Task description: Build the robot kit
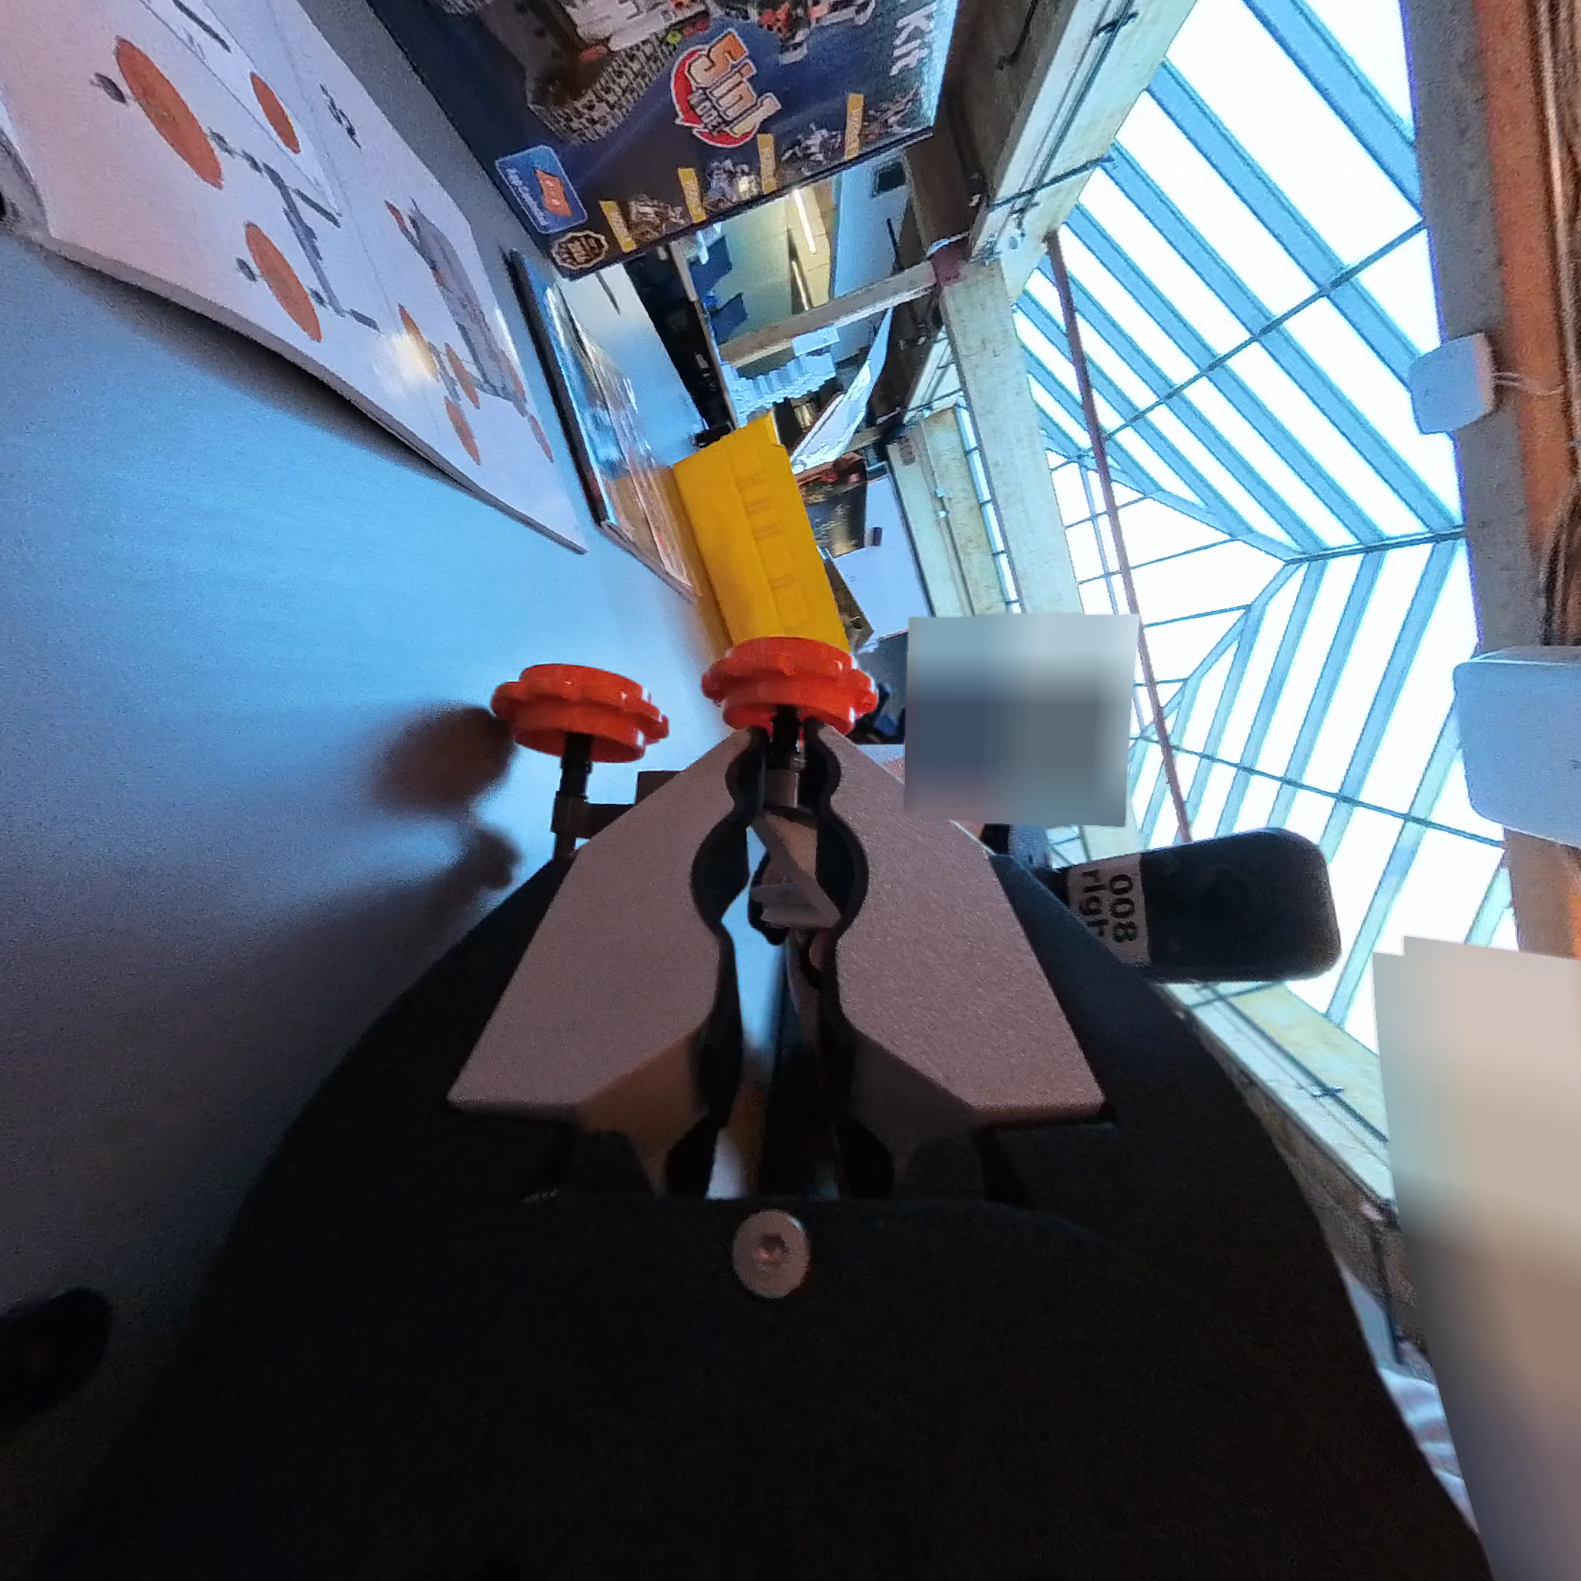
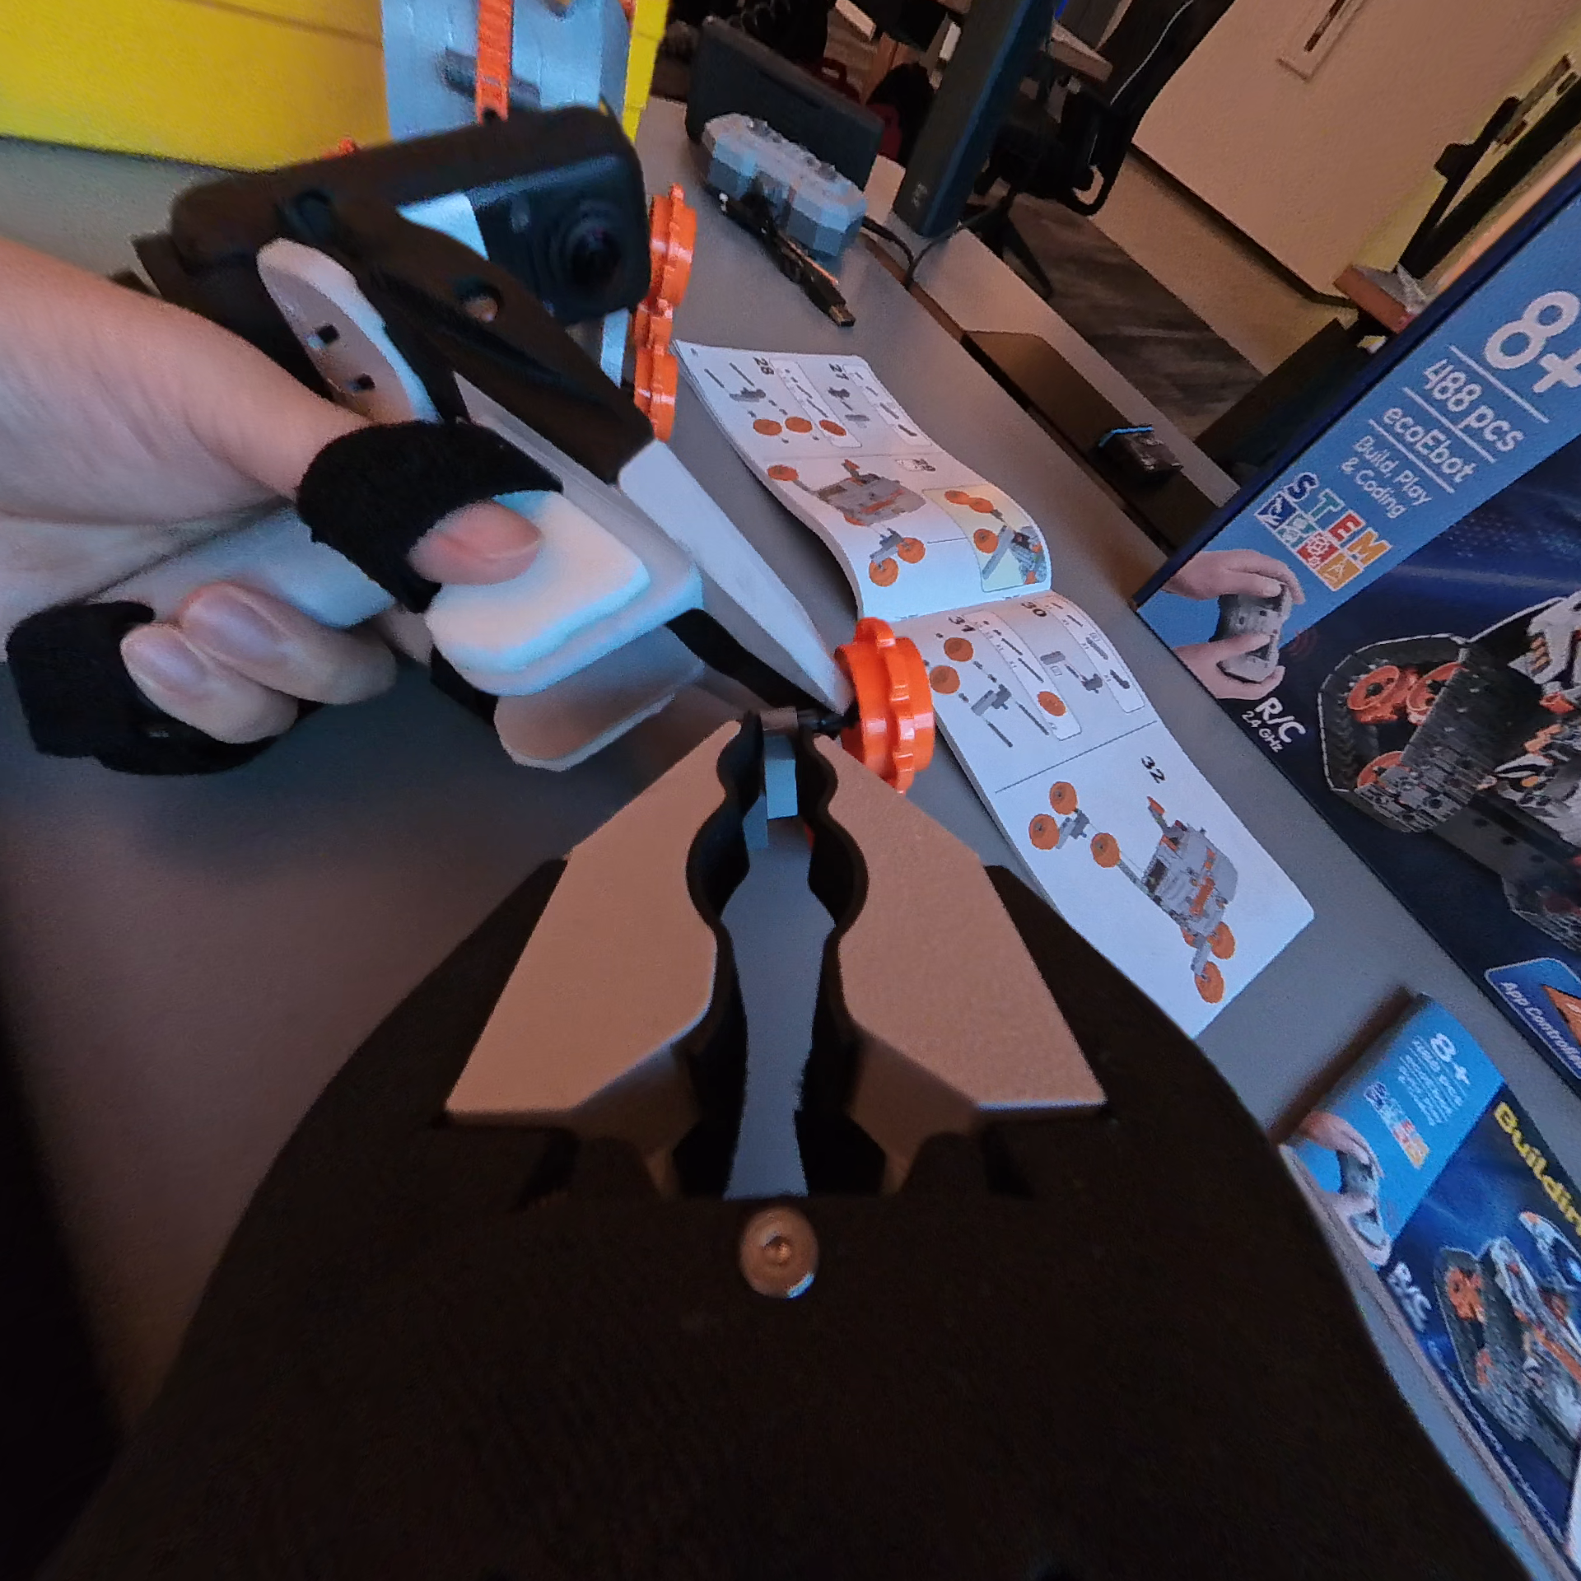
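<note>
Above the table [image 2: 257, 855], both hand-held grippers clamp one orange-wheeled assembly [image 2: 885, 701].

Between the tips of the left gripper [image 1: 777, 761] sits a glossy orange plastic wheel [image 1: 789, 684]. The right gripper [image 2: 780, 753] has matt, grainy fingers [image 2: 924, 941] and pinches a smooth grey plastic piece [image 2: 777, 791]. Beyond it, a glossy paper booklet [image 2: 1009, 650] lies on the matt grey table [image 2: 257, 855].
</note>
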A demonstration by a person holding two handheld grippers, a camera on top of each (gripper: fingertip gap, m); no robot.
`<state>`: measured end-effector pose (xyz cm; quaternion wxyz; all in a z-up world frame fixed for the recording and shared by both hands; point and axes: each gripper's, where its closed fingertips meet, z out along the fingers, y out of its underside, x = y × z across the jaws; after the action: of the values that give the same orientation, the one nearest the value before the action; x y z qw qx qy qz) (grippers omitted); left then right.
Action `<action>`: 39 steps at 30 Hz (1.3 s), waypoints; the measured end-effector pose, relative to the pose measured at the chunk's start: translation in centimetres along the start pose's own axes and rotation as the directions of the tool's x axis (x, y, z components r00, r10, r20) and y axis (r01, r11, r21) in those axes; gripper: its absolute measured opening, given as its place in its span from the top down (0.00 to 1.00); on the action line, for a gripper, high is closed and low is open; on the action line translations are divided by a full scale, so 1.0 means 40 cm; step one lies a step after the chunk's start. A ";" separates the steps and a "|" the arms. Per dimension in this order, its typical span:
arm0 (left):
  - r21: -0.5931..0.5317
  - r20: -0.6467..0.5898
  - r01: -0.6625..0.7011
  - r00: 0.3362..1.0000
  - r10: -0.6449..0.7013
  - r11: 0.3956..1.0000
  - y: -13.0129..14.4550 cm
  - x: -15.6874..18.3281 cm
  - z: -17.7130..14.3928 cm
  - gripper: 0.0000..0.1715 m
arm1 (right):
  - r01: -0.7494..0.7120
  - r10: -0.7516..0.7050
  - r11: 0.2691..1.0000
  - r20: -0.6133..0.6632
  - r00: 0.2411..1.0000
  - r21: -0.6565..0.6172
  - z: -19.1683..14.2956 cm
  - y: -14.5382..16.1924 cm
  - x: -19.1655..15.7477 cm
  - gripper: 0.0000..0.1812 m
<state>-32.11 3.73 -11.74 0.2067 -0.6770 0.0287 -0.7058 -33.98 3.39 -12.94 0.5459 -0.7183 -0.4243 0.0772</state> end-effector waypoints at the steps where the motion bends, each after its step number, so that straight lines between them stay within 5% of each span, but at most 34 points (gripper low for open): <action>1: -0.001 0.007 -0.015 1.000 0.015 1.000 0.000 0.000 0.000 0.95 | 0.014 -0.014 1.000 -0.009 1.000 -0.010 0.002 0.002 0.001 0.96; 12: -0.053 0.032 -0.107 0.994 0.109 0.993 0.004 0.023 -0.008 0.94 | 0.046 -0.045 0.999 -0.017 0.999 0.020 -0.008 -0.013 -0.004 0.96; 17: -0.185 0.015 -0.342 0.937 0.350 0.921 0.026 0.077 -0.044 0.88 | 0.065 -0.064 0.997 -0.030 0.997 0.031 -0.042 -0.013 0.015 0.96; 23: -0.074 -0.088 -0.305 0.950 0.299 0.949 -0.023 0.117 -0.064 0.77 | -0.078 0.031 0.971 0.204 0.978 0.226 -0.089 -0.080 -0.034 0.96; 25: -0.084 -0.138 -0.467 0.880 0.454 0.880 -0.007 0.157 -0.061 0.75 | -0.147 0.083 0.960 0.262 0.962 0.238 -0.095 -0.089 -0.041 0.96; 29: -0.175 -0.112 -0.807 0.585 0.803 0.564 0.037 0.163 -0.069 0.77 | -0.251 0.113 0.925 0.424 0.899 0.285 -0.136 -0.116 -0.065 0.96; 31: -0.188 -0.122 -0.860 0.500 0.858 0.474 0.056 0.159 -0.066 0.81 | -0.277 0.108 0.915 0.480 0.870 0.295 -0.153 -0.120 -0.070 0.96; 39: -0.181 -0.118 -0.831 0.550 0.827 0.527 0.062 0.154 -0.050 0.92 | -0.331 0.133 0.908 0.572 0.809 0.258 -0.166 -0.116 -0.065 0.96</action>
<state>-33.39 -1.04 -6.87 0.4416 -0.5942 0.4245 -0.5212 -34.23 -2.97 -7.32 0.5067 -0.6065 -0.4483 0.4176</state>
